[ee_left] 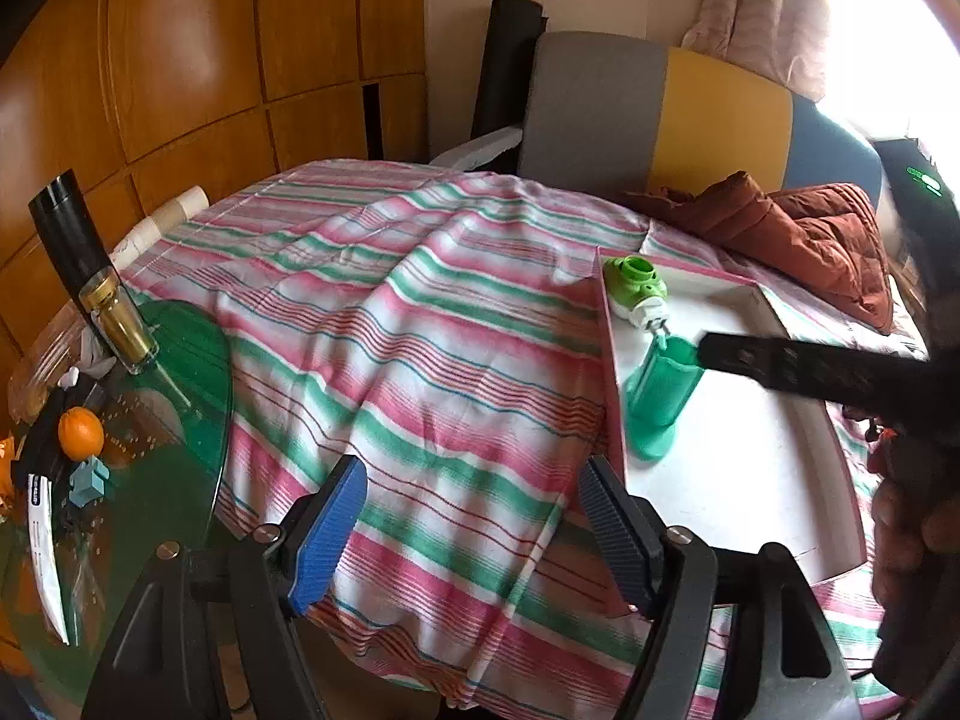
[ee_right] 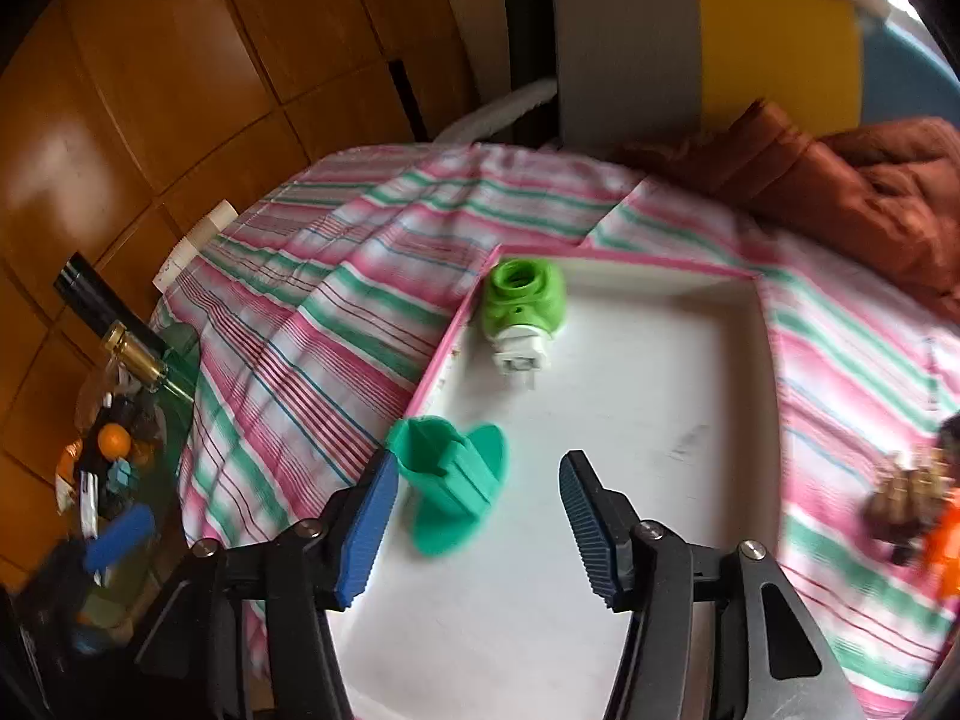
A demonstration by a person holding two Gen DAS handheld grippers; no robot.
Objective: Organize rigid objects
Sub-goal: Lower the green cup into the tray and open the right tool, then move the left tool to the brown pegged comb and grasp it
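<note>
A white tray with a pink rim (ee_right: 762,324) lies on the striped cloth. In it lie a teal plastic spool-shaped piece (ee_right: 453,483) and a bright green frog-shaped plug-in device (ee_right: 525,303). My right gripper (ee_right: 477,507) is open, its fingers either side of the teal piece, not touching it. My left gripper (ee_left: 474,516) is open and empty over the cloth, left of the tray's (ee_left: 612,372) near corner. The left wrist view shows the teal piece (ee_left: 660,399), the green device (ee_left: 636,285) and the right gripper's black finger (ee_left: 780,363) beside the teal piece.
A green glass side table (ee_left: 180,360) at the left holds a black-capped bottle (ee_left: 90,276), an orange (ee_left: 80,433) and small clutter. A rust-coloured jacket (ee_left: 804,234) lies at the back right by a grey and yellow chair (ee_left: 660,114). A small brown and orange object (ee_right: 912,498) lies right of the tray.
</note>
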